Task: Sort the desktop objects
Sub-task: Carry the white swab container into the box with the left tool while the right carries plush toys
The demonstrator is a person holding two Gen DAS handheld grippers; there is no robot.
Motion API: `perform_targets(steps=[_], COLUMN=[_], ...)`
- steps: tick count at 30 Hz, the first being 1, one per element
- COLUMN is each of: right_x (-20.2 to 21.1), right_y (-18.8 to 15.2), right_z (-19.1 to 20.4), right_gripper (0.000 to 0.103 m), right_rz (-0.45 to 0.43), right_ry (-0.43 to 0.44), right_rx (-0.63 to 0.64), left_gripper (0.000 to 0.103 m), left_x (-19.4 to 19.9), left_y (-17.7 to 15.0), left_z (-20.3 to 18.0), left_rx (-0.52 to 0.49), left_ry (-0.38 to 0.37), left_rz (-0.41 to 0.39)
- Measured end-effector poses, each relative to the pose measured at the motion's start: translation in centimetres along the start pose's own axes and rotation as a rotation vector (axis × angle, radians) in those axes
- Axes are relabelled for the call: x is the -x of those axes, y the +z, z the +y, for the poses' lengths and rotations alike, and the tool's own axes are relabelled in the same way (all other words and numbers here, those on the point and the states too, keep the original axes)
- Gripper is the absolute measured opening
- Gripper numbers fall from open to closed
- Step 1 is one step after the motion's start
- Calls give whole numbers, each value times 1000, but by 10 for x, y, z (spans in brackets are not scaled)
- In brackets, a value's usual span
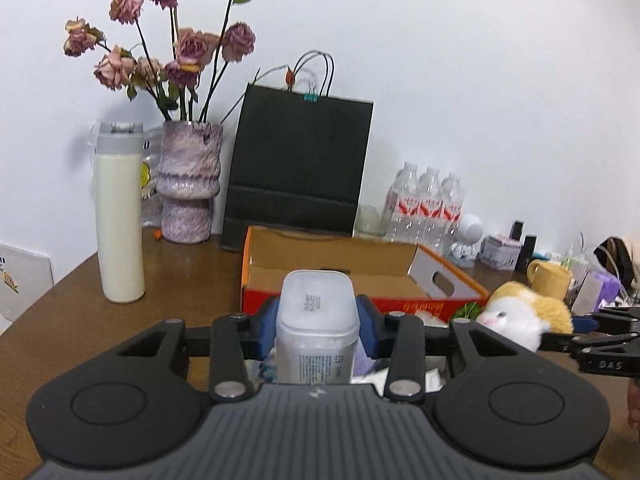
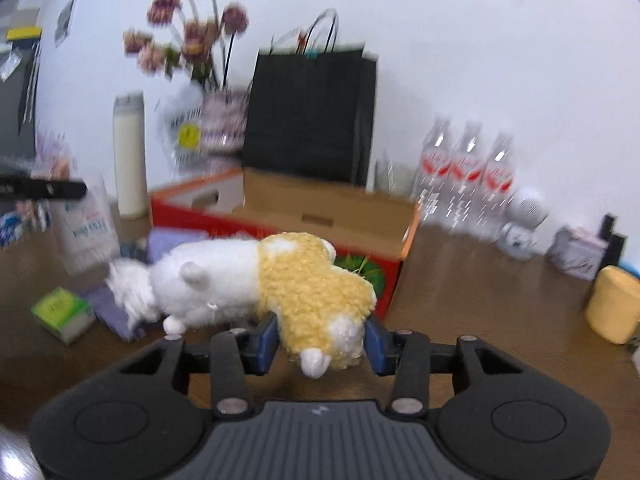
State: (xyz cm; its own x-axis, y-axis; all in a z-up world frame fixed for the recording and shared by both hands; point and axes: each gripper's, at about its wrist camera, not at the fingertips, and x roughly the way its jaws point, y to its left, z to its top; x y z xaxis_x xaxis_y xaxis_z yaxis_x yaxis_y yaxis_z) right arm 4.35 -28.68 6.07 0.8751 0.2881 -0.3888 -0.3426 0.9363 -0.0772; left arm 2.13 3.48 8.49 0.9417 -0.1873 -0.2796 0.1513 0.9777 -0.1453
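Left wrist: 1 plastic container (image 1: pixel 316 320) in left tongs (image 1: pixel 316 326), 3 water bottles (image 1: pixel 430 204).

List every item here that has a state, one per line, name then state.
left gripper: shut on the translucent container
translucent container: upright, lid on, held between the pads
right gripper: shut on the plush toy
plush toy: lying sideways, gripped at its yellow end
orange cardboard box: open on top, inside looks bare
black paper bag: standing upright, top clipped
white tall bottle: upright, capped
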Motion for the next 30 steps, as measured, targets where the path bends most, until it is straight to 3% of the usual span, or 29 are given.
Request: perform_targets(steps=[5, 11, 16, 20, 25, 30], right_x=[8, -34, -89, -137, -215, -271], right_y=[32, 71, 100, 117, 125, 125], right_z=[-7, -9, -22, -25, -27, -34], right_gripper=[43, 43, 43, 43, 43, 44], right_rz=[-68, -87, -44, -7, 92, 225], right_ry=[-91, -199, -247, -259, -295, -312], right_rx=[-105, -173, -250, -263, -241, -265], left_gripper=[41, 41, 41, 41, 41, 41], left_x=[-14, -65, -139, -197, -268, -299], left_y=[27, 68, 97, 96, 89, 86], left_z=[-5, -13, -10, -2, 11, 19], left_rx=[12, -13, -31, -36, -27, -82], left_ry=[-38, -31, 47, 78, 111, 141], left_rz=[-11, -16, 5, 50, 214, 287])
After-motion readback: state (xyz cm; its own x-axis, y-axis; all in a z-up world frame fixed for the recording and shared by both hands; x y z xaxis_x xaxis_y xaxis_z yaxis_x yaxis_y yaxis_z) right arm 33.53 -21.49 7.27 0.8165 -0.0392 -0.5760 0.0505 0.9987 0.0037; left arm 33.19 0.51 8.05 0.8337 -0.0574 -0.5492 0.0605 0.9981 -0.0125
